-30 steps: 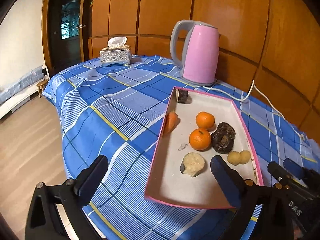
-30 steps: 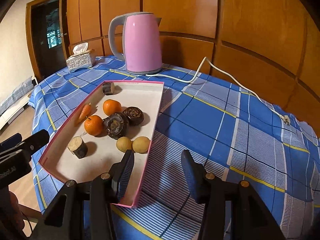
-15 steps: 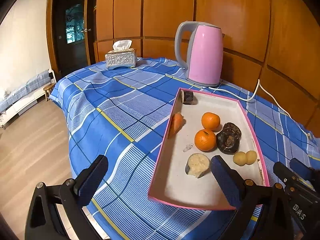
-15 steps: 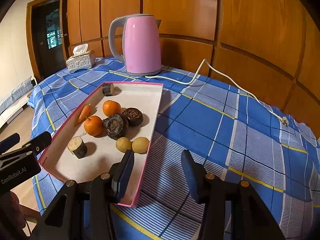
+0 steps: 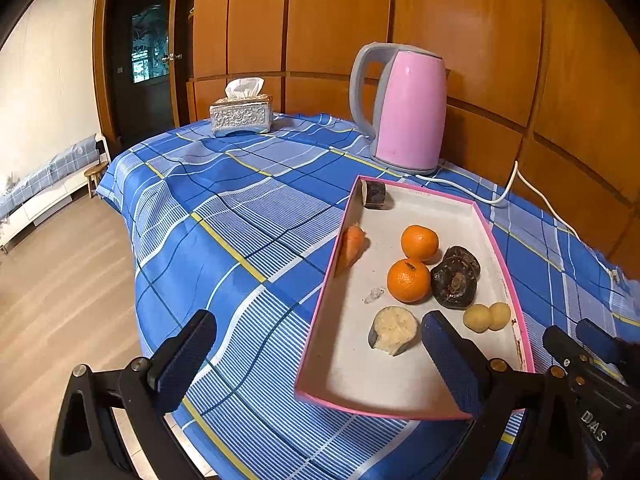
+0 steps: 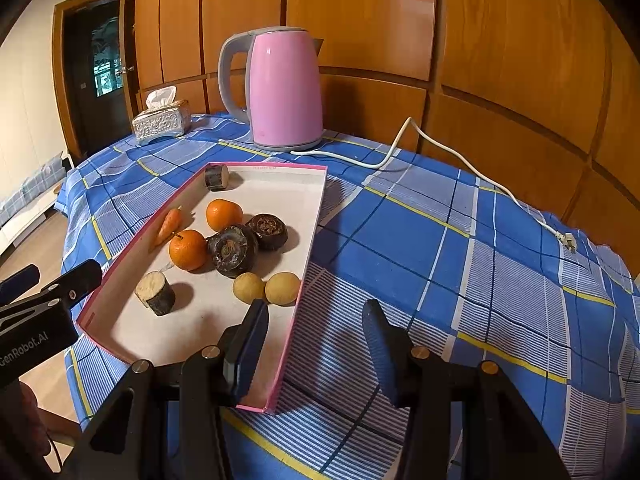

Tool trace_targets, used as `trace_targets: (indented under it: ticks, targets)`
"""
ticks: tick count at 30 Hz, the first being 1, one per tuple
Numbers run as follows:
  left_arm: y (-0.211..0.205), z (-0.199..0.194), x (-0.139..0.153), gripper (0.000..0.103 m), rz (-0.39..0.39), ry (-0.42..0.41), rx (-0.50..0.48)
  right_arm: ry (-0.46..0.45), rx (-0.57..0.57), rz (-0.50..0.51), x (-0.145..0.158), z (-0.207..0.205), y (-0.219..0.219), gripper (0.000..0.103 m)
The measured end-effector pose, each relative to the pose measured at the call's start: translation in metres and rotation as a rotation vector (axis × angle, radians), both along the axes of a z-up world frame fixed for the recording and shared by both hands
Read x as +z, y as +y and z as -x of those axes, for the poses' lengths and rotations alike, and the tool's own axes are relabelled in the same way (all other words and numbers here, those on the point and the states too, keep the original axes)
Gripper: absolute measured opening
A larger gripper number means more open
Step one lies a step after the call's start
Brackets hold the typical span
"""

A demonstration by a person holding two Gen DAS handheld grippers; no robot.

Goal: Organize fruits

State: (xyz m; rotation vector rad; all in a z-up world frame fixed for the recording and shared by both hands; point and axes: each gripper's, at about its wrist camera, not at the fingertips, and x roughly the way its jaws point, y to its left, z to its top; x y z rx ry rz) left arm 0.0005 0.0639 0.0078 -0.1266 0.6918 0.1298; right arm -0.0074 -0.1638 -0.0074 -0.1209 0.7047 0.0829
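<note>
A shallow pink-rimmed tray (image 5: 360,372) lies on the blue plaid tablecloth. In it are two oranges (image 5: 408,281) (image 5: 419,242), a small carrot (image 5: 352,242) against the left wall, two dark brown round fruits (image 6: 232,250) (image 6: 267,230), two small yellow fruits (image 6: 249,287) (image 6: 282,288) and two cut root chunks (image 6: 156,294) (image 6: 216,177). My left gripper (image 5: 316,360) hovers open over the tray's near left corner. My right gripper (image 6: 316,346) is open, its fingers either side of the tray's right wall near the front corner, not pressing on it.
A pink kettle (image 6: 286,92) stands behind the tray, its white cord (image 6: 440,156) trailing right across the cloth. A silver tissue box (image 5: 241,116) sits at the far left. Wooden panels back the table. The table edge drops to wooden floor on the left.
</note>
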Motion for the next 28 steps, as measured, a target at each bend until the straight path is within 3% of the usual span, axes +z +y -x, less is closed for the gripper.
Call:
trace_targets:
  ticks: [28]
  targets:
    - [0.0024, -0.0003, 0.0009, 0.103, 0.011, -0.014, -0.01, -0.001, 0.0, 0.003, -0.0011, -0.0008, 0.0007, 0.05]
